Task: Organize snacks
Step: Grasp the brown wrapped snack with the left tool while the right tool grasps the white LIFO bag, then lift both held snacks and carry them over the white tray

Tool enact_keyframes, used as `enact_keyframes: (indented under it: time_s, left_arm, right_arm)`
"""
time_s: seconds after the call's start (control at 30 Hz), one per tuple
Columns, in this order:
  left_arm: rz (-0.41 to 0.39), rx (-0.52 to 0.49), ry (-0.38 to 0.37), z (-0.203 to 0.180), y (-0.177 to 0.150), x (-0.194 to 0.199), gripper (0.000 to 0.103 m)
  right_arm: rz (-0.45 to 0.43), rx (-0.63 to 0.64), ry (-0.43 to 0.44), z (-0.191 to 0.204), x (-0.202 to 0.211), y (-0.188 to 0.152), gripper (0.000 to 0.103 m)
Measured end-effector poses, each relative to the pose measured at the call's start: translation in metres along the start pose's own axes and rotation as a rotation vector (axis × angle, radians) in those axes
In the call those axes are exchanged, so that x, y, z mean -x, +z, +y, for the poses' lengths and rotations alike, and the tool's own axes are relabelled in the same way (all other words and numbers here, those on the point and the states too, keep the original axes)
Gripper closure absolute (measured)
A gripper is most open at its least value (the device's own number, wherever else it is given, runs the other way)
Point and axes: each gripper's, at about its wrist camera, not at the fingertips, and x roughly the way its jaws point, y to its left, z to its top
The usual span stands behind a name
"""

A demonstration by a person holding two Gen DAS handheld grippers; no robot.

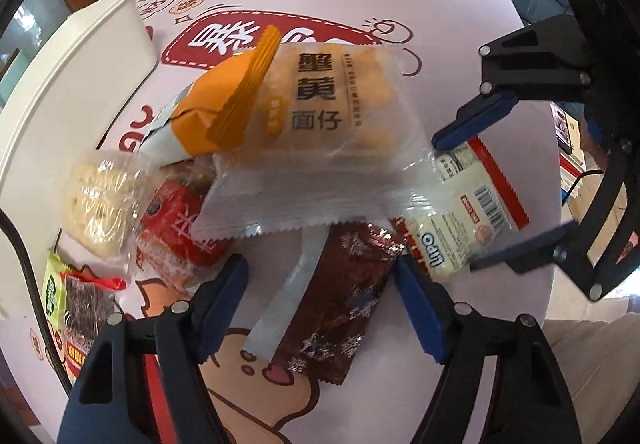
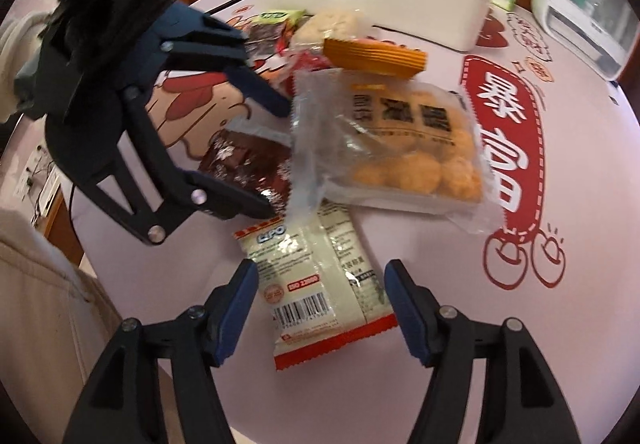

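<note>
The left claw (image 1: 320, 308) is open over the brown pack (image 1: 340, 304), holding nothing. The right claw (image 2: 320, 308) is open around the white pack (image 2: 320, 284), its long side pointing away.

Bright daylight, perhaps window-lit; soft motion blur; heavy fisheye edge distortion.

The left gripper (image 1: 320, 308) hangs with jaws apart over a dark brown packet (image 1: 344, 296) (not touching it), a clear-and-orange snack bag (image 1: 312, 132) lies above, and the right gripper (image 1: 460, 204) straddles a white packet (image 1: 468, 220).
</note>
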Motion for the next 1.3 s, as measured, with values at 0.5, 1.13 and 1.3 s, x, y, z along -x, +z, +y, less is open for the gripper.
enact_keyframes:
  time_s: [0.5, 1.13, 1.3]
  left_arm:
    - [-0.033, 0.029, -0.028, -0.014, 0.002, 0.007, 0.069]
    - [-0.264, 0.413, -0.027, 0.028, -0.049, 0.122, 0.07]
    - [-0.335, 0.507, 0.007, 0.053, -0.047, 0.16, 0.07]
  right_arm:
    - [-0.011, 0.044, -0.087, 0.031, -0.003, 0.001, 0.057]
    - [-0.31, -0.236, -0.036, 0.03, 0.082, 0.007, 0.057]
    - [-0.411, -0.229, -0.046, 0.028, 0.114, 0.034, 0.057]
